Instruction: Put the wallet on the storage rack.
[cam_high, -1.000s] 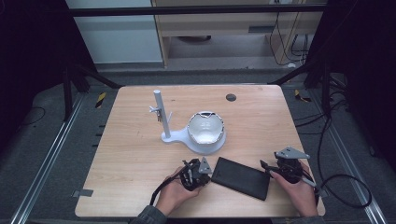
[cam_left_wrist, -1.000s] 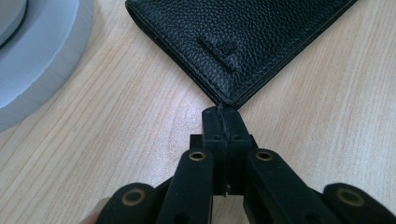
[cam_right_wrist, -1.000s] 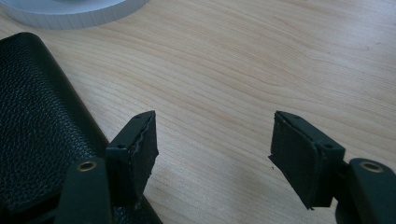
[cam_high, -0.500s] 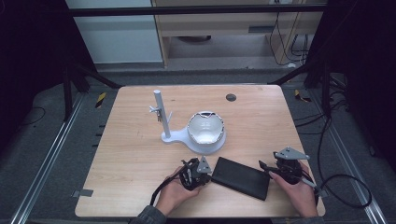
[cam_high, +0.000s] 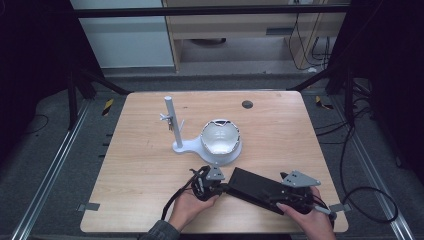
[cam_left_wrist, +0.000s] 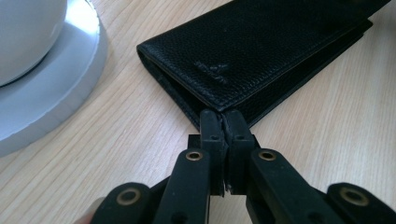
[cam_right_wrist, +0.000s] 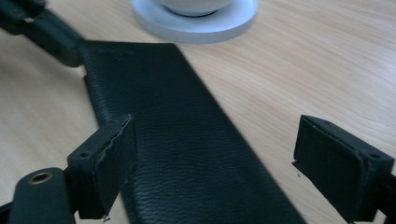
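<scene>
Wallet (cam_high: 260, 189) flat on table (cam_high: 150, 165); left gripper (cam_left_wrist: 223, 122) fingers pinched shut on its corner, right gripper (cam_right_wrist: 212, 163) fingers just been opening, wide apart over it w/o touching

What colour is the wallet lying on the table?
Black, with a pebbled leather grain. The wallet shows this best in the left gripper view.

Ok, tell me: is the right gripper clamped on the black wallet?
No, the right gripper stands wide open above the black wallet, pads off it.

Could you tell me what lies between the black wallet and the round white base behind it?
Only bare wood of the table: in the high view a narrow strip separates the wallet from the white base.
</scene>
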